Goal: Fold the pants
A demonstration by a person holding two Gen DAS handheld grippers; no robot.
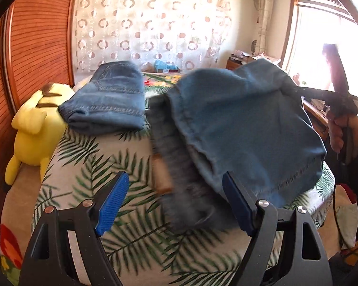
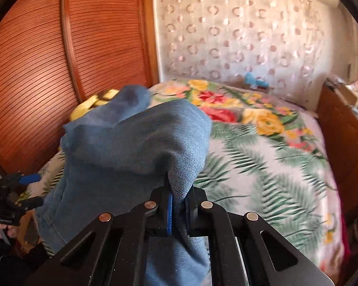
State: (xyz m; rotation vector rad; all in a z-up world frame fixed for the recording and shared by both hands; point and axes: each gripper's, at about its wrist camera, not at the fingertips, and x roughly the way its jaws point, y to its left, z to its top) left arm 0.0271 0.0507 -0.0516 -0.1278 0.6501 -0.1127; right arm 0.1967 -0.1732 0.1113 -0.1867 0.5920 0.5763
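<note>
pants (image 1: 245, 124): blue denim, matt, twill weave, stitched hems
folded jeans (image 1: 107, 100): faded denim, matt
left gripper (image 1: 176, 202): matt black plastic, ribbed blue pads, shiny metal pins
bedspread (image 2: 262, 157): soft printed cloth
wardrobe (image 2: 47, 47): ribbed, glossy wood
toy (image 1: 33, 128): yellow plush

The bed (image 2: 262, 166) lies open toward its right edge; folded jeans (image 1: 107, 100) and a plush toy (image 1: 33, 128) crowd its far-left corner, apparently touching.
</note>
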